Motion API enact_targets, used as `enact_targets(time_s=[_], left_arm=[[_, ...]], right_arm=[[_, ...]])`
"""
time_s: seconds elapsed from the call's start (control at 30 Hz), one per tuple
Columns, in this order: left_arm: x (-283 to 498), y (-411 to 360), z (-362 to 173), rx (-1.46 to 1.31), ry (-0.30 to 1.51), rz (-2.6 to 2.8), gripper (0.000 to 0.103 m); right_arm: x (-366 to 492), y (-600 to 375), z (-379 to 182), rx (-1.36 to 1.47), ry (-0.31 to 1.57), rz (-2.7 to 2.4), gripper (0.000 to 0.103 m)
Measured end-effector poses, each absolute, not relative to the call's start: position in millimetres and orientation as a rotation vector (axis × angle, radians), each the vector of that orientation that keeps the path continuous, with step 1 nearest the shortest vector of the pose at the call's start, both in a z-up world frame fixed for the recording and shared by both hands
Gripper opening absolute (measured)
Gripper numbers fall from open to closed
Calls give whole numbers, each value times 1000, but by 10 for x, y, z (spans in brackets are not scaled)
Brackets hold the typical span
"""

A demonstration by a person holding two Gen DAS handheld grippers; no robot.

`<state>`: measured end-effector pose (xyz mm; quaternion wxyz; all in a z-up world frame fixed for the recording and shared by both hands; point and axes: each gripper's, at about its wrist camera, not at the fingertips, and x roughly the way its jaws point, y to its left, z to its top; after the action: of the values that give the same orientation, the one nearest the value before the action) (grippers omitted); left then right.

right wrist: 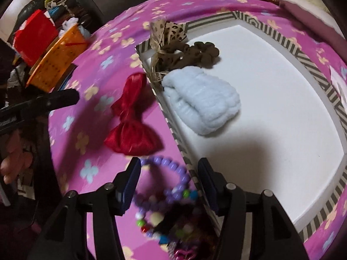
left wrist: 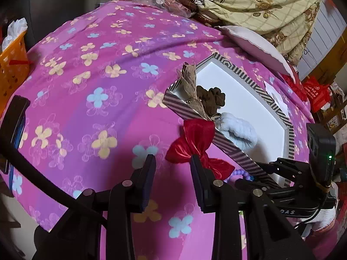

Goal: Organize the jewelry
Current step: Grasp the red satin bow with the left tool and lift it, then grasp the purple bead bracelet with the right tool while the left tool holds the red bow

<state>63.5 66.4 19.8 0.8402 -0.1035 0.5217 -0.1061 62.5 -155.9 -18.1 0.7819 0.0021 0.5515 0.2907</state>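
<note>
An octagonal striped box (right wrist: 173,127) with a white floor (left wrist: 256,108) lies on the pink flowered bedcover. Inside it are a leopard bow (right wrist: 167,30), a brown scrunchie (right wrist: 201,53) and a pale blue scrunchie (right wrist: 206,99). A red satin bow (left wrist: 195,140) (right wrist: 132,125) lies on the cover against the box's outer wall. My left gripper (left wrist: 172,160) is open just short of that bow, and its right finger overlaps one wing. My right gripper (right wrist: 169,169) is open over a purple bead bracelet (right wrist: 171,169) (left wrist: 238,174), which tops a blurred heap of coloured beads (right wrist: 164,221). Its pads do not press the bracelet.
An orange basket (left wrist: 13,69) (right wrist: 58,54) stands off the cover's left edge, with a dark phone (left wrist: 15,121) near it. A pink pillow (left wrist: 253,45) and a folded floral blanket (left wrist: 271,8) lie beyond the box. Red bags (left wrist: 314,93) sit to the right.
</note>
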Motion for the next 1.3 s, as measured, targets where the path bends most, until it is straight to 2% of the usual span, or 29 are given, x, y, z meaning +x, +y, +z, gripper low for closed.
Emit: enact_targets(time_s=[0.4, 0.67, 0.87, 1.1, 1.3], left_arm=[[454, 544, 133, -184, 1131, -253, 54], [483, 439, 26, -266, 1155, -268, 56], [611, 370, -96, -343, 1164, -220, 58], [741, 323, -205, -336, 1191, -212, 58], [828, 338, -289, -349, 1214, -232, 58]], right_arm=[[259, -2074, -174, 36, 1209, 600, 58], [-277, -2192, 262, 181, 990, 538, 58], [-512, -1658, 159, 98, 958, 543, 57], [-316, -1195, -24, -56, 991, 543, 40], [-192, -1008, -64, -158, 994, 566, 34]])
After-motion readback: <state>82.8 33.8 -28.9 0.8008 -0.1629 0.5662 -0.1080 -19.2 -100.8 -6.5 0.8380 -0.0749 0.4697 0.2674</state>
